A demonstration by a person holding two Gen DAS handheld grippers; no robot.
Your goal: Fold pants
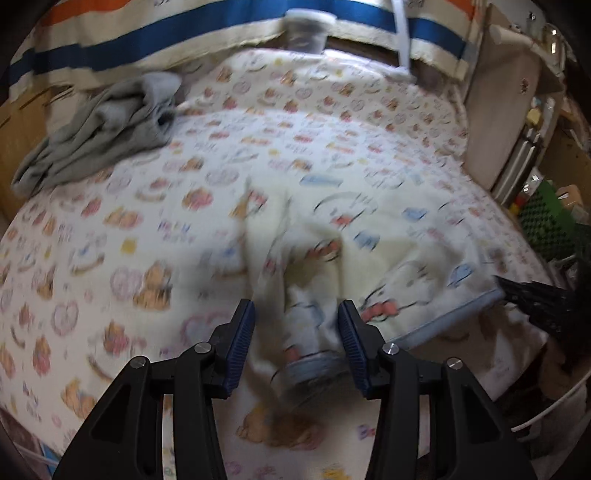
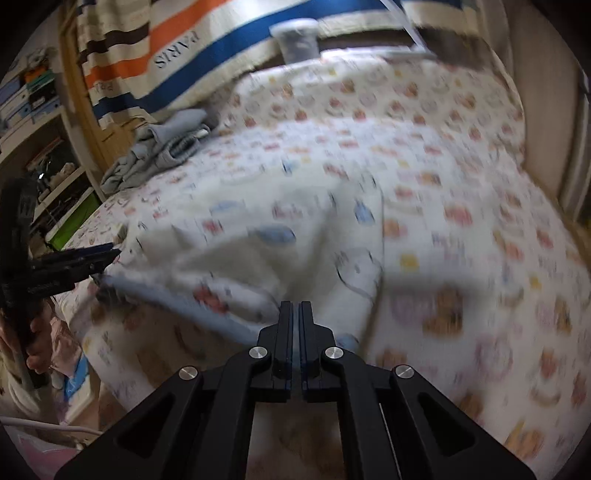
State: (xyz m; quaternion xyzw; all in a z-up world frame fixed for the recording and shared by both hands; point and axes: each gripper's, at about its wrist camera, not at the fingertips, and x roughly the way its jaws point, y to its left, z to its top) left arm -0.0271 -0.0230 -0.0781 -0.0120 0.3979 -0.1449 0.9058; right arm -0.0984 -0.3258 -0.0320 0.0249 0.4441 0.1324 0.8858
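Observation:
Small cream pants [image 1: 332, 254] with blue and red cartoon prints and pale blue trim lie on the bed near its front edge; they also show in the right wrist view [image 2: 258, 254]. My left gripper [image 1: 296, 314] is open, its blue pads on either side of a bunched pant leg with a blue cuff [image 1: 314, 369]. My right gripper [image 2: 295, 306] is shut, its tips at the pale blue waistband [image 2: 184, 299]; whether cloth is pinched is blurred. It shows at the right in the left wrist view [image 1: 506, 286]. The left gripper shows at the left of the right wrist view [image 2: 110, 254].
A bear-print bedsheet [image 1: 147, 221] covers the bed. A crumpled grey garment [image 1: 107, 136] lies at the back left. A grey cup-like container [image 1: 306, 31] stands at the back by a striped towel [image 1: 184, 40]. Shelves [image 2: 33, 122] and a green crate [image 1: 546, 221] flank the bed.

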